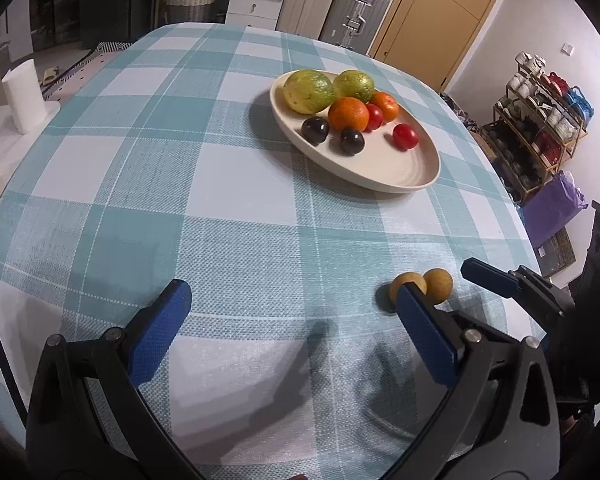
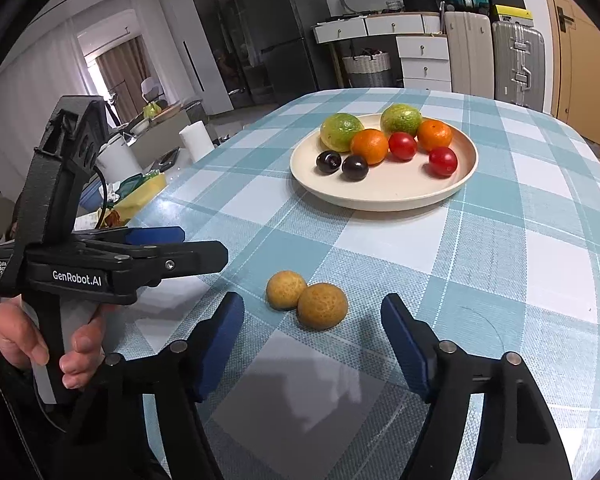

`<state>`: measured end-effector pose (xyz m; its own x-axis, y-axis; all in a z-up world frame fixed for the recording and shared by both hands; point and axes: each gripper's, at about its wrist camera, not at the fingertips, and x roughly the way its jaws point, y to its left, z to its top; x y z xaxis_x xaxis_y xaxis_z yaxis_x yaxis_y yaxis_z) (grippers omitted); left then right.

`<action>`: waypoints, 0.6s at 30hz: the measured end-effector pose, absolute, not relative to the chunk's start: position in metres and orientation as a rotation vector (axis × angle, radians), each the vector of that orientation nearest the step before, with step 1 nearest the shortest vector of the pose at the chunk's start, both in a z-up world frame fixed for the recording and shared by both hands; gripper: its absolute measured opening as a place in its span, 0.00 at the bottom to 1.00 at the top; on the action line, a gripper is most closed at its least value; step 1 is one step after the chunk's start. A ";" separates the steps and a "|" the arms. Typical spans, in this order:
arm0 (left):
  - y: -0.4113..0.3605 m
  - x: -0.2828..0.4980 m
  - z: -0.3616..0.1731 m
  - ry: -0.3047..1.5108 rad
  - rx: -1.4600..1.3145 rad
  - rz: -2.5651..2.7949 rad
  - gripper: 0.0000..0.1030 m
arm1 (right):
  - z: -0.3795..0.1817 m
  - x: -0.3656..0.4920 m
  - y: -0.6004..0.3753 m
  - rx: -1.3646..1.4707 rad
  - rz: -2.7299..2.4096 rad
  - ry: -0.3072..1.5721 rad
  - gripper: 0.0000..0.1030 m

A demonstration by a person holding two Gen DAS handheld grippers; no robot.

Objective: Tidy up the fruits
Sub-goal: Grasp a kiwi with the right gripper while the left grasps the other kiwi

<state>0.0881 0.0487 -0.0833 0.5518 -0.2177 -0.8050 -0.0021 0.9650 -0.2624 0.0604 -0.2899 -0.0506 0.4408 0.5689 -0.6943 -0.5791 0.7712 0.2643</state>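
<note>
Two small tan fruits point(image 2: 306, 302) sit touching on our checked tablecloth point(image 2: 500, 248), near the plate point(image 2: 380, 196) of fruit, while our right gripper point(image 2: 312, 340) and left gripper point(image 1: 292, 320) both gape wide, holding nothing.

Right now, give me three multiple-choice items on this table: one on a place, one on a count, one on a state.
1. Where do the two small tan fruits lie?
A. on the plate
B. on the tablecloth, short of the plate
C. in the basket

2. How many red tomatoes are on the plate?
A. two
B. four
C. none

3. How does the right gripper stand?
A. shut on a tan fruit
B. shut on nothing
C. open, nothing between its fingers

Answers:
1 B, both rest on the checked cloth near the grippers, touching each other.
2 A, two red ones sit among the oranges.
3 C, its blue fingers stand apart, the tan fruits just ahead of them.
</note>
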 end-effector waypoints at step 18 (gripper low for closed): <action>0.051 0.086 -0.086 0.991 -0.244 -0.126 0.99 | -0.059 0.068 -0.286 -0.001 0.729 0.895 0.27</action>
